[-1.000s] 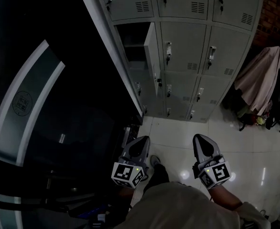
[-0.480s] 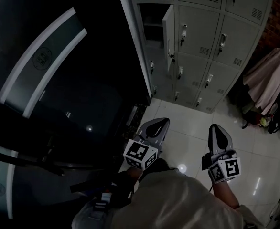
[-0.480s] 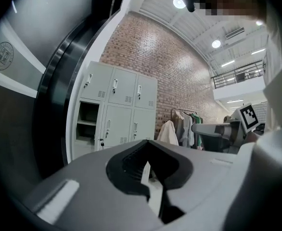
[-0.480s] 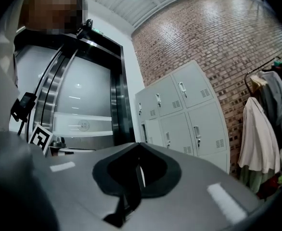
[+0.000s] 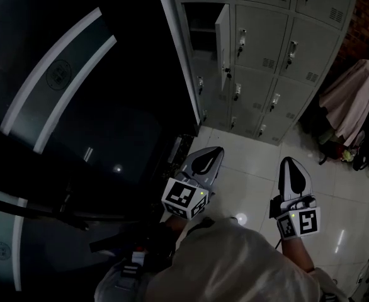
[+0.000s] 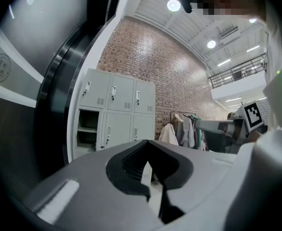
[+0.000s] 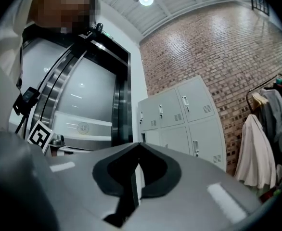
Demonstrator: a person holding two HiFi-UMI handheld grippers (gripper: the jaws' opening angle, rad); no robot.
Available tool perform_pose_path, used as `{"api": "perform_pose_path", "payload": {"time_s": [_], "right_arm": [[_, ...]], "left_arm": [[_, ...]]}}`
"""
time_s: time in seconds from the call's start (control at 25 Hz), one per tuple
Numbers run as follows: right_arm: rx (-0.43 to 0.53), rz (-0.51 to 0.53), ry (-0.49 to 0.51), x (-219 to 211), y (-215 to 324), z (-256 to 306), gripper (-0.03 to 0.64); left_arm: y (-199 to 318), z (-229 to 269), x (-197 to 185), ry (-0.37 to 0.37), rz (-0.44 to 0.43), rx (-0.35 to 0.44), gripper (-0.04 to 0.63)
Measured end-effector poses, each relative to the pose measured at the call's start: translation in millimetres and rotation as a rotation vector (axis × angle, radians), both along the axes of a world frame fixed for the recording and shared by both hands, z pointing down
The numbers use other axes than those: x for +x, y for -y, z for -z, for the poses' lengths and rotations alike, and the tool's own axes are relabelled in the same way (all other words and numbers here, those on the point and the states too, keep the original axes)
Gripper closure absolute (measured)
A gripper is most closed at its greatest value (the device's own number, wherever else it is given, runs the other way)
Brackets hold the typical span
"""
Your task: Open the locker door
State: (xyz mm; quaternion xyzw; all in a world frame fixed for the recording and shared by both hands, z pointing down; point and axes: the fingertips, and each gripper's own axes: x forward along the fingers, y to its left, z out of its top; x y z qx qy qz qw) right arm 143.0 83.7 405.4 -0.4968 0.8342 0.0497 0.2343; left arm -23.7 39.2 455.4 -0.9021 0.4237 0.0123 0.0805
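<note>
The lockers [image 5: 266, 49] stand ahead, with 1 door [image 5: 221, 33] in their left column already swung open. The left gripper [image 5: 215, 151] and right gripper [image 5: 289, 162] hang well short of the lockers, over the floor [image 5: 254, 175], fingers closed on nothing.

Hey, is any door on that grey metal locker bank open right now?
Open: one grey metal locker door in the leftmost column stands swung out, showing its dark compartment.
</note>
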Motion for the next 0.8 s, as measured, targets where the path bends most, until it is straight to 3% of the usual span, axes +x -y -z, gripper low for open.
{"api": "perform_pose_path", "payload": {"time_s": [0.28,0.8], "right_arm": [[-0.058,-0.022,0.008,-14.8,1.3,-20.4,0.615],[-0.109,-0.055,-0.001,-19.0,-4.8,-20.7,0.617]], "left_arm": [[1.9,-11.9,-22.1,-0.005,-0.008,-0.029,0.534],[-5.6,-5.7,-27.9,-0.011,-0.037,-0.054,0.534]]}}
